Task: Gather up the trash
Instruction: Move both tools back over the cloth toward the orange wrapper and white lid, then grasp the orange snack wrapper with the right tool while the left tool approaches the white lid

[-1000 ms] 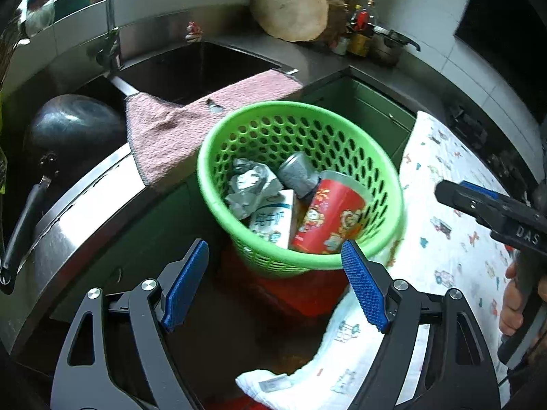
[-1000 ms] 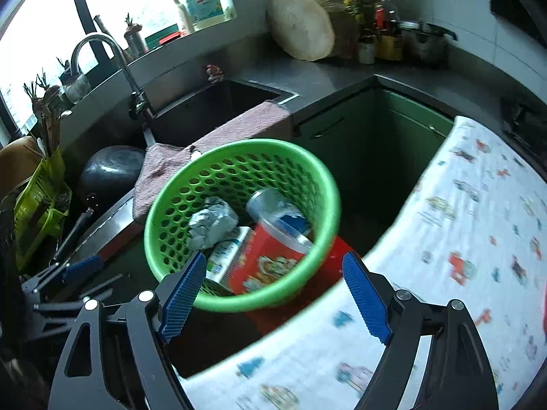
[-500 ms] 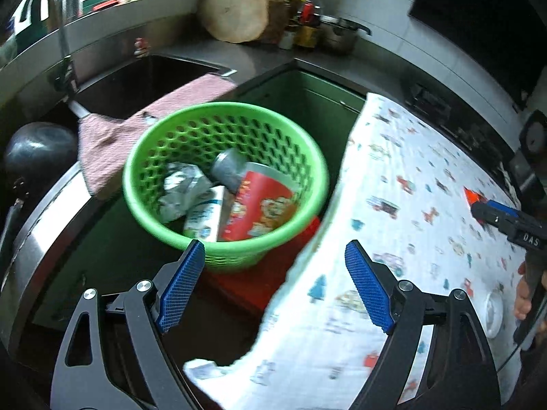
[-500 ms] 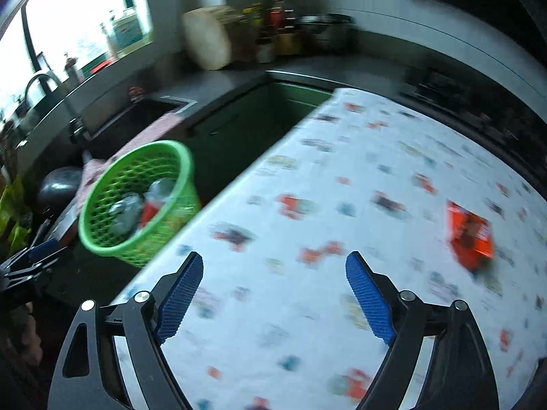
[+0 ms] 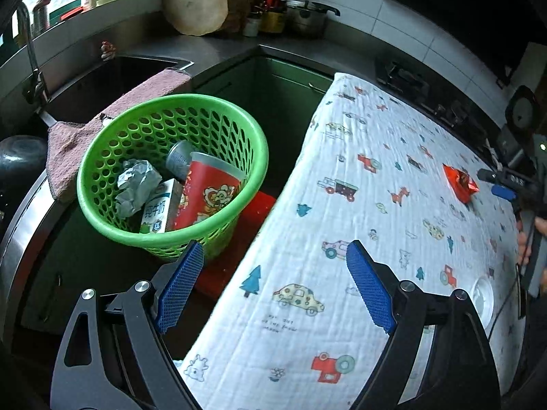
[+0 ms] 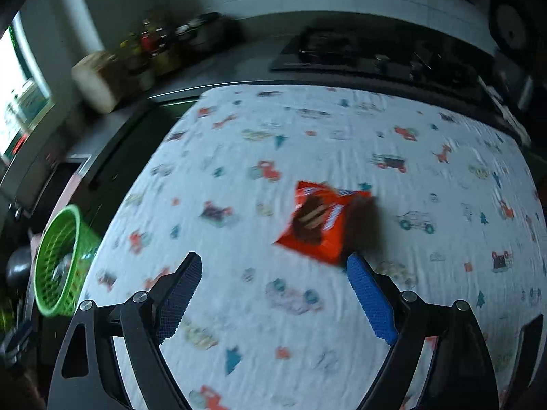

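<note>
A green perforated basket (image 5: 112, 143) stands left of the table and holds a red paper cup (image 5: 205, 194), a milk carton (image 5: 157, 210), crumpled foil (image 5: 135, 184) and a can (image 5: 179, 159). The basket also shows in the right wrist view (image 6: 56, 256) at far left. An orange-red snack wrapper (image 6: 321, 220) lies on the printed tablecloth (image 6: 307, 143), just ahead of my open, empty right gripper (image 6: 273, 290). The wrapper also shows in the left wrist view (image 5: 459, 182). My left gripper (image 5: 270, 283) is open and empty over the table's left edge, near the basket.
A sink (image 5: 102, 78) with a pink towel (image 5: 102, 119) lies behind the basket. A wood block (image 5: 195, 1), bottles and a pot (image 5: 307, 17) stand on the back counter. A stove (image 6: 369, 54) lies beyond the table. A small white dish (image 5: 482, 299) sits at the table's right.
Both grippers have swung right, away from the basket toward the table. The right gripper has closed in on the snack wrapper, which now lies just ahead of its fingers.
</note>
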`<state>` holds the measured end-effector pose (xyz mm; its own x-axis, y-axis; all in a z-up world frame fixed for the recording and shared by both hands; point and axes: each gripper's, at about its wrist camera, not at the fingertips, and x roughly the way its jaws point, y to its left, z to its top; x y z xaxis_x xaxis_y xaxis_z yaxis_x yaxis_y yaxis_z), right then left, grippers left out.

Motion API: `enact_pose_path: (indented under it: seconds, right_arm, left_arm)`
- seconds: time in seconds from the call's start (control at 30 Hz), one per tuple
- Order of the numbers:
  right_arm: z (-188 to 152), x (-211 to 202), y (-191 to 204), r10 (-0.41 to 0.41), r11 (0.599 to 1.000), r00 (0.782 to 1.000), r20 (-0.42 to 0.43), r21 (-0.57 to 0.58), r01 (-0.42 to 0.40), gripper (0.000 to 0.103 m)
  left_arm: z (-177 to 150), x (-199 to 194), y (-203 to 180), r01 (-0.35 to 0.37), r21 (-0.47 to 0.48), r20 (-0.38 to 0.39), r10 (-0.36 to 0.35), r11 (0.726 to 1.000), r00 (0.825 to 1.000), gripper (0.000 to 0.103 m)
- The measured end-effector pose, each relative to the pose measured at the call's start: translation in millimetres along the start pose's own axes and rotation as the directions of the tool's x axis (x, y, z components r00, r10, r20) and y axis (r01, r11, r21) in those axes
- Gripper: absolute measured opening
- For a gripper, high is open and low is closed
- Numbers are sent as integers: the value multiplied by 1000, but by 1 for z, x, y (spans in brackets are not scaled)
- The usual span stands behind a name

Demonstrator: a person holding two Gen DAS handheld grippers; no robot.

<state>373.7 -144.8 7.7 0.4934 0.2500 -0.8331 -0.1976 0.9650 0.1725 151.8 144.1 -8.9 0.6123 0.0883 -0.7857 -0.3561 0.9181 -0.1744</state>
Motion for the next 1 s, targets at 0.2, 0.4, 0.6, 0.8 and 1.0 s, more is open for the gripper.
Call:
enact_pose_path:
  seconds: [0.2, 0.4, 0.6, 0.8, 1.0]
  right_arm:
    - [13, 32, -16, -44, 999, 997, -59, 26, 46, 84]
    - [20, 58, -21, -40, 997, 995, -92, 55, 45, 80]
    - [23, 79, -27, -41, 996, 992, -117, 76, 50, 71]
    - [22, 90, -30, -34, 996, 991, -131, 82, 46, 61]
    - [21, 85, -32, -8, 996, 993, -118, 93, 19, 52]
  left_arm:
    - [3, 5, -3, -12, 4, -9, 12, 1000, 1000, 85]
    - [2, 14, -3, -26, 10, -28, 27, 1000, 999, 85]
    - [1, 20, -4, -34, 15, -42, 34, 999, 999, 85]
    - [2, 26, -11, -33, 28, -52, 34, 999, 998, 85]
    - [-1, 29, -21, -25, 45, -61, 28, 999, 998, 85]
